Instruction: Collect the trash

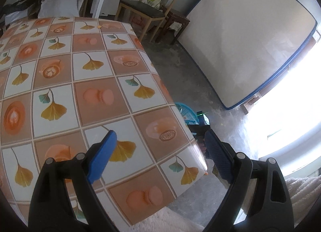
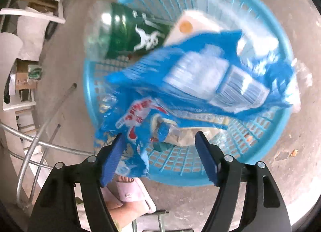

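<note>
In the right wrist view a blue plastic basket (image 2: 180,180) stands on the concrete floor. It holds a green-labelled bottle (image 2: 128,31), a white packet (image 2: 192,25) and other wrappers. A crumpled blue wrapper (image 2: 200,75), blurred, hangs over the basket, and its lower end lies against the left finger. My right gripper (image 2: 159,134) is open right above the basket, and its pads are not pressing on the wrapper. My left gripper (image 1: 160,133) is open and empty over the near corner of the tiled-pattern table (image 1: 80,71). A small orange scrap (image 1: 98,27) lies at the table's far edge.
The basket (image 1: 185,111) shows past the table's right edge. A wooden chair (image 1: 144,9) and a leaning mattress (image 1: 250,41) stand beyond. A foot in a pink slipper (image 2: 130,191) is beside the basket, with metal tubes (image 2: 40,143) to its left.
</note>
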Motion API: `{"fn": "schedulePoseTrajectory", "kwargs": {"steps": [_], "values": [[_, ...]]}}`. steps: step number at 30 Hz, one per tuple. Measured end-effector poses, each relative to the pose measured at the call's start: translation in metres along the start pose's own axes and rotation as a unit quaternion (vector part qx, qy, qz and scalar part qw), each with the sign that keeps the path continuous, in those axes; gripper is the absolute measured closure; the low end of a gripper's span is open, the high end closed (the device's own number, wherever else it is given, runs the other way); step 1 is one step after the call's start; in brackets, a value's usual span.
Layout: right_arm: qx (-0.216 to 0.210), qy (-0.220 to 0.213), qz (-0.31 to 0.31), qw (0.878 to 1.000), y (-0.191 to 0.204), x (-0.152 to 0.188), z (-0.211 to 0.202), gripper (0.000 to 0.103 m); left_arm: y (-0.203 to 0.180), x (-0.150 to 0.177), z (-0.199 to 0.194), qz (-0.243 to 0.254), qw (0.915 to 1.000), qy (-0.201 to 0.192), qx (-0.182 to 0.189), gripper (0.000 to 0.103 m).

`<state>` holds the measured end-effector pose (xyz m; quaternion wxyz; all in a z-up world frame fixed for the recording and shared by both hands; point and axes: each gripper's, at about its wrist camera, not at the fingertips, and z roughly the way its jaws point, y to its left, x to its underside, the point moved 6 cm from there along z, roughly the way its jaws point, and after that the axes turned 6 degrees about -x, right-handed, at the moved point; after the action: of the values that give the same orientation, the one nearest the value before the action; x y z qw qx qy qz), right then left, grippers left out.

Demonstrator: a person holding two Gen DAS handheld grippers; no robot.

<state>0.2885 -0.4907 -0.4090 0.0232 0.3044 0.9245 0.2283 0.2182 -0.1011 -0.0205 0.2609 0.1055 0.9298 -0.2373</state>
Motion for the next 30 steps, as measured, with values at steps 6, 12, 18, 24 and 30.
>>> {"fn": "schedulePoseTrajectory", "kwargs": {"steps": [6, 12, 18, 24, 30], "values": [[-0.014, -0.052, -0.020, 0.998, 0.009, 0.009, -0.034, 0.030, 0.008, 0.010, -0.015, -0.008, 0.9999, -0.010, 0.000, 0.018], [0.000, -0.094, -0.036, 0.995, 0.005, 0.007, -0.074, 0.030, 0.023, 0.017, -0.024, -0.024, 0.9995, -0.018, -0.005, 0.018], [-0.029, -0.166, -0.050, 0.984, 0.008, 0.026, -0.145, 0.030, 0.027, 0.023, -0.037, -0.012, 0.9987, -0.041, -0.026, 0.018], [-0.047, -0.288, -0.152, 0.944, 0.072, 0.117, -0.248, 0.021, 0.019, 0.039, -0.059, 0.014, 0.9953, -0.076, -0.058, 0.018], [-0.041, -0.379, -0.247, 0.891, 0.133, 0.219, -0.316, 0.007, 0.009, 0.062, -0.080, 0.015, 0.9895, -0.109, -0.094, 0.011]]}}
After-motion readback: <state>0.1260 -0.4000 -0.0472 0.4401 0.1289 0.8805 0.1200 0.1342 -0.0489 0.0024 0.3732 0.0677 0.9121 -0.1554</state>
